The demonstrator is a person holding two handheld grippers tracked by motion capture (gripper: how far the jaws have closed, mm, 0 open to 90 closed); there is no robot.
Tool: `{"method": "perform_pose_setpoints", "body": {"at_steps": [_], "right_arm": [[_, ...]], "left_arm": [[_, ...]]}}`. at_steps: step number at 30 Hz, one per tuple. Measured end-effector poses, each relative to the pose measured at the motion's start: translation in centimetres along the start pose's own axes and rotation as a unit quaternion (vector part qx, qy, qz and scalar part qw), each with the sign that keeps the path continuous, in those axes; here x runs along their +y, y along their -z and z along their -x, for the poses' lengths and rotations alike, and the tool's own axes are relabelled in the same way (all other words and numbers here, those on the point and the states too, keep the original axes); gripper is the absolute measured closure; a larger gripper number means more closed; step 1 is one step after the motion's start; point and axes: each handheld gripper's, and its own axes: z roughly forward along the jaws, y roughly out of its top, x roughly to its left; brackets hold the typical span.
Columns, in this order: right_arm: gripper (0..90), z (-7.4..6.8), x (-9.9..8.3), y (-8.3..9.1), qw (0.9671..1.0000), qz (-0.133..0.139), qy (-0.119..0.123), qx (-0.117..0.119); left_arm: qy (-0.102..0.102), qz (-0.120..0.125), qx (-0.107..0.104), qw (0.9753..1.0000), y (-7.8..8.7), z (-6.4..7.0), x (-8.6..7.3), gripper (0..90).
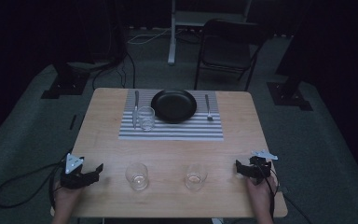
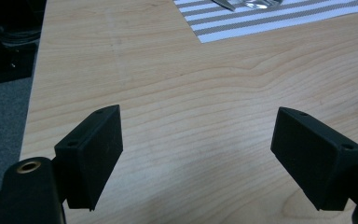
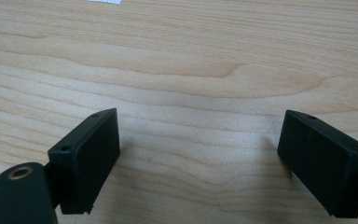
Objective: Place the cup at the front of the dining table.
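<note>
A striped placemat (image 1: pixel 171 130) lies at the far middle of the wooden table (image 1: pixel 107 135). On it are a black plate (image 1: pixel 174 105), a knife (image 1: pixel 135 107) to its left, a fork (image 1: pixel 208 108) to its right and a clear glass (image 1: pixel 146 118) beside the knife. Two more clear glasses stand near the front edge, one left of centre (image 1: pixel 136 176) and one right of centre (image 1: pixel 196 176). My left gripper (image 1: pixel 95 173) (image 2: pixel 196 135) rests at the front left, open, over bare wood. My right gripper (image 1: pixel 240 169) (image 3: pixel 198 135) rests at the front right, open and holding nothing.
A folding chair (image 1: pixel 228 46) stands beyond the table's far edge, next to a white stand leg (image 1: pixel 171 42). Black cables (image 1: pixel 18 186) trail over the carpet at the left. The placemat's corner (image 2: pixel 270 18) appears at the top of the left gripper view.
</note>
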Motion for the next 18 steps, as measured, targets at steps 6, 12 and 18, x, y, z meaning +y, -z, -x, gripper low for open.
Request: {"method": "perform_pose_setpoints", "body": {"at_steps": [6, 12, 18], "right_arm": [[12.3, 0.0, 0.0, 0.0, 1.0000, 0.000, 0.000, 0.000], [12.3, 0.0, 0.0, 0.0, 1.0000, 0.000, 0.000, 0.000], [12.3, 0.0, 0.0, 0.0, 1.0000, 0.000, 0.000, 0.000]], "left_arm": [[0.006, -0.009, 0.013, 0.9999, 0.4, 0.1, -0.8, 17.3], [0.014, -0.019, 0.023, 0.9995, 0.9, 0.1, -1.3, 17.3], [0.016, -0.027, 0.046, 0.9985, 1.5, -0.1, -1.9, 17.2]]}}
